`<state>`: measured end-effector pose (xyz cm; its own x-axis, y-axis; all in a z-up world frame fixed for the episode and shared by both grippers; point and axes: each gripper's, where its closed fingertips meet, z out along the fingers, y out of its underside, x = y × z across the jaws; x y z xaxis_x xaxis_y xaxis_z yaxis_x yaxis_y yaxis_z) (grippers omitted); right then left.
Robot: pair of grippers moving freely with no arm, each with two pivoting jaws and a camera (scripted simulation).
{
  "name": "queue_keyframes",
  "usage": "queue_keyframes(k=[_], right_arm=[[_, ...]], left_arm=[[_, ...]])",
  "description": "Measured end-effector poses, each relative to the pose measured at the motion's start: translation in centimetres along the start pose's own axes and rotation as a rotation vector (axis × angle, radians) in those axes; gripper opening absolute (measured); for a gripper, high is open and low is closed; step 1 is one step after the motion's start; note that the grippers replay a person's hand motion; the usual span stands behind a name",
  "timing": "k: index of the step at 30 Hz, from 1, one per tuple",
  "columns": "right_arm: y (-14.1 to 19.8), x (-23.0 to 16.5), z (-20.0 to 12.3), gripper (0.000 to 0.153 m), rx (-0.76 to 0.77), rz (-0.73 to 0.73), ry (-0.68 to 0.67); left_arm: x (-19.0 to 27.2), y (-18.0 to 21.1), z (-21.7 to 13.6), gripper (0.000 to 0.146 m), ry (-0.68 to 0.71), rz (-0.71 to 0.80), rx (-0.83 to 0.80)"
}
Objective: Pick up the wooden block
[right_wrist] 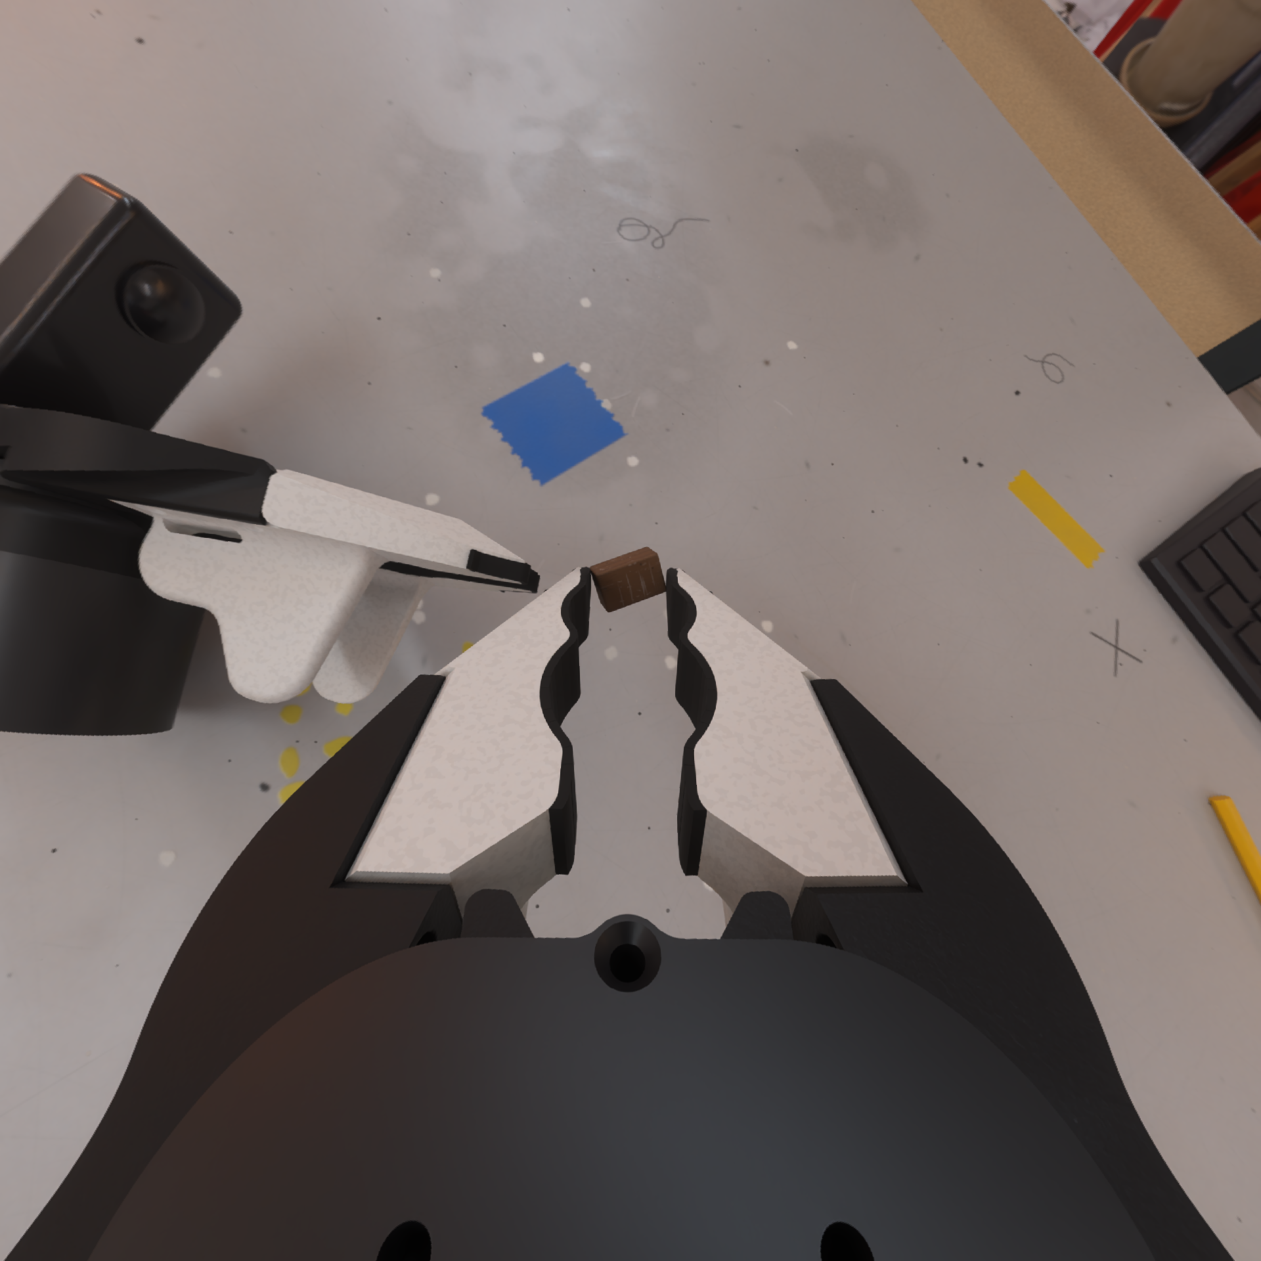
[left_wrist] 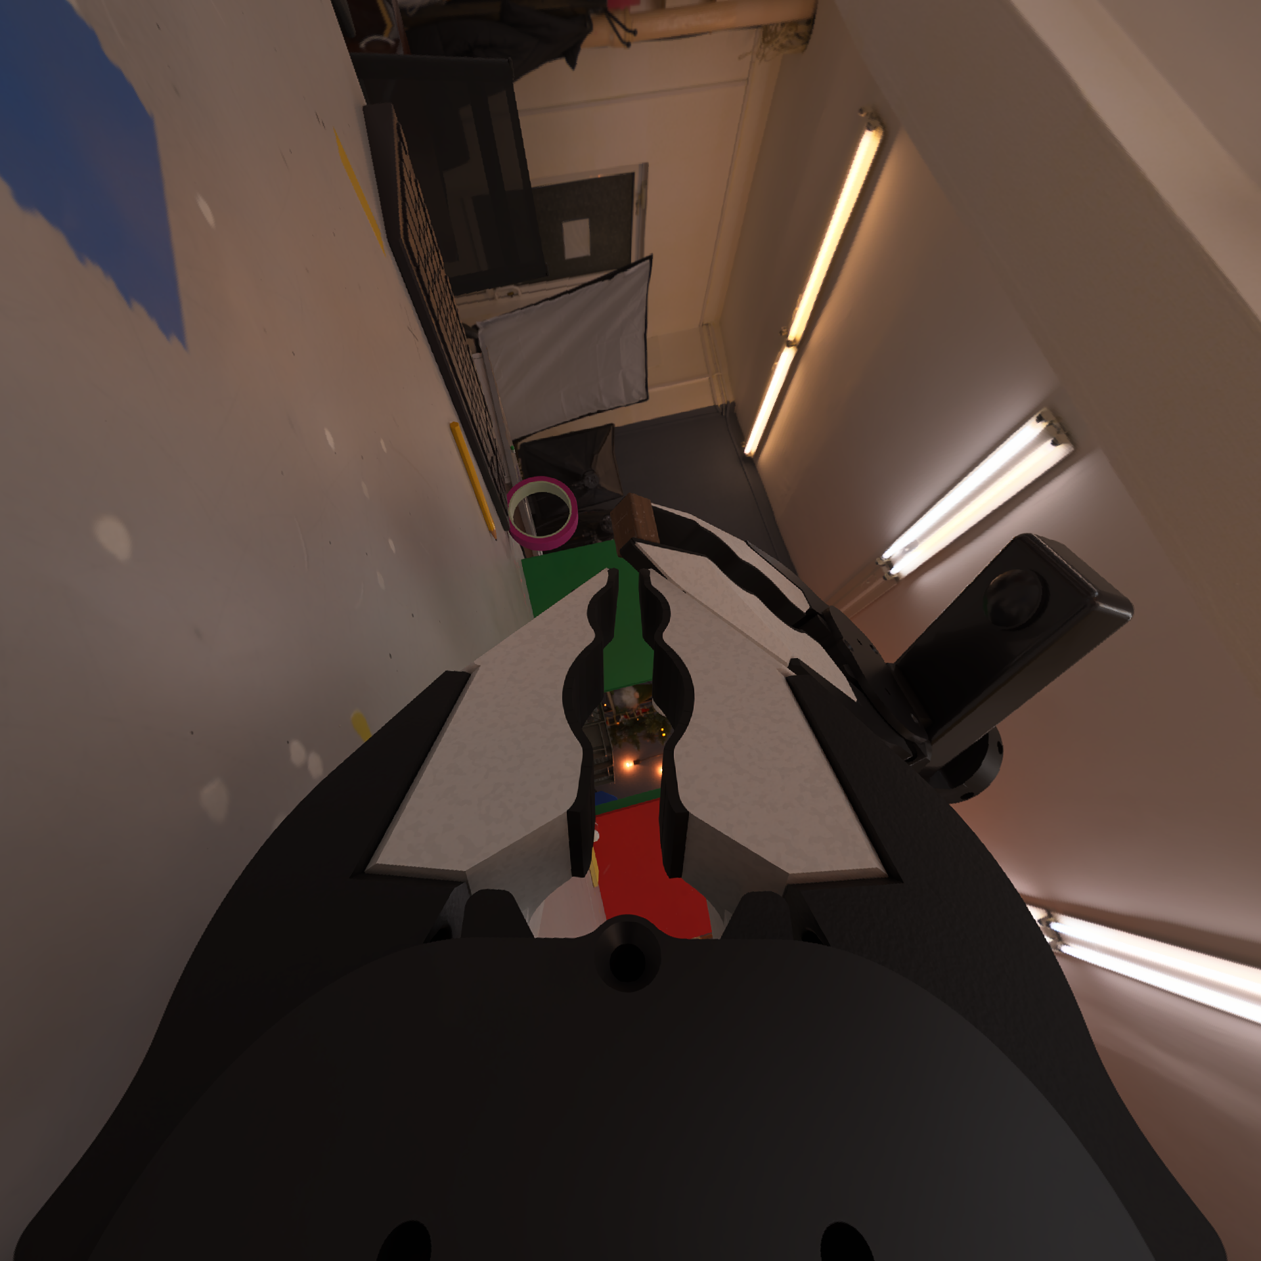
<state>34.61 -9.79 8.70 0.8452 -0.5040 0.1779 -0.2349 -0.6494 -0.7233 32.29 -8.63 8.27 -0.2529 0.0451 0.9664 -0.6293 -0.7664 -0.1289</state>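
The wooden block (right_wrist: 628, 580) is a small brown cube held between the fingertips of my right gripper (right_wrist: 628, 581), which is shut on it above the grey table (right_wrist: 750, 341). In the left wrist view the block (left_wrist: 634, 520) shows off the table at the tip of the right gripper's white fingers (left_wrist: 689, 570). My left gripper (left_wrist: 628, 580) is shut with only a thin slit between its jaws, and it holds nothing. It lies on its side just left of the block, as the right wrist view shows (right_wrist: 525, 580).
A blue tape patch (right_wrist: 553, 423) and a yellow tape strip (right_wrist: 1054, 517) are stuck on the table. A black keyboard (right_wrist: 1221, 580) and a yellow pencil (right_wrist: 1238, 853) lie at the right. A pink tape roll (left_wrist: 542, 513) stands near the keyboard. The table's edge (right_wrist: 1092, 157) runs at the upper right.
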Motion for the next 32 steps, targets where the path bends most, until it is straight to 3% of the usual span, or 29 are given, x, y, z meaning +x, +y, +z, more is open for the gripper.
queue_keyframes(k=[32], right_arm=[[-0.11,-0.11,0.31,0.022,-0.005,0.024,-0.019]], left_arm=[[0.19,0.03,0.01,0.006,0.010,0.000,-0.007]])
